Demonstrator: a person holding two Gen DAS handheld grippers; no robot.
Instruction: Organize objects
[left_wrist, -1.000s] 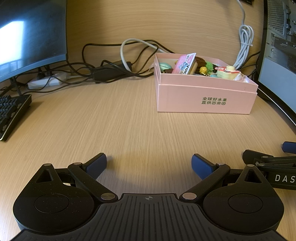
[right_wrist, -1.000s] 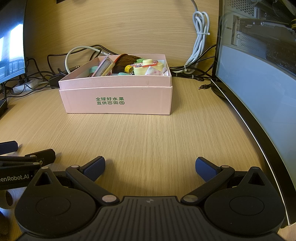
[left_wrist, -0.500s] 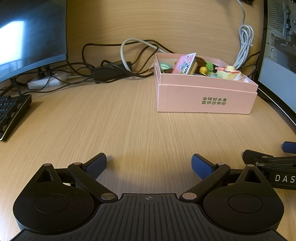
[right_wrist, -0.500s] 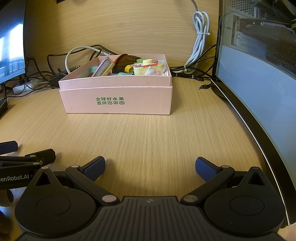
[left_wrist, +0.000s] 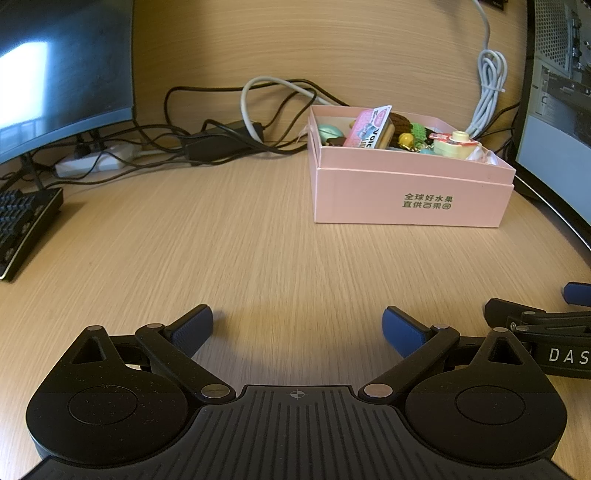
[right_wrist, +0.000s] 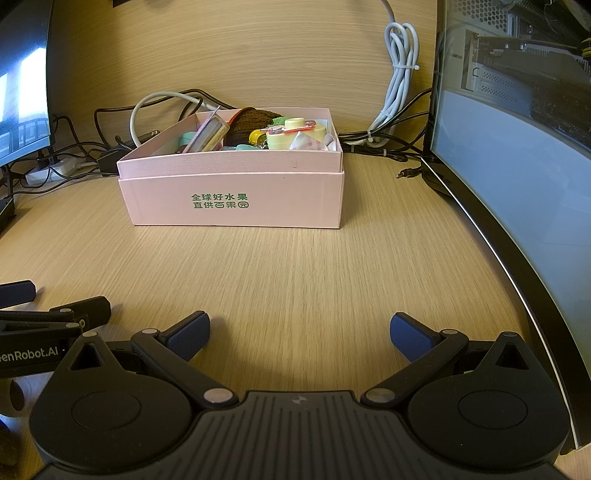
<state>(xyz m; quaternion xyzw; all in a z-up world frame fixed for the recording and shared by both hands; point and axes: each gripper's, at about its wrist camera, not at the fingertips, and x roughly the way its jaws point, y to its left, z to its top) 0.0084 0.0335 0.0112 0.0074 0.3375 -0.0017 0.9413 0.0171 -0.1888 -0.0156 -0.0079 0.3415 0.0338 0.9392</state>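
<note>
The open pink cardboard box (right_wrist: 236, 195) of small trinkets sits toward the back edge of the pale wood counter (right_wrist: 295, 277). Both the left tool (left_wrist: 297, 325) and the right tool (right_wrist: 299, 330) hover spread wide and empty, well short of it. The contents look light; the brown knitted piece (right_wrist: 251, 123) is probably soft. The cream plastic tub (right_wrist: 295, 134) looks rigid, best pinched across its sides.
</note>
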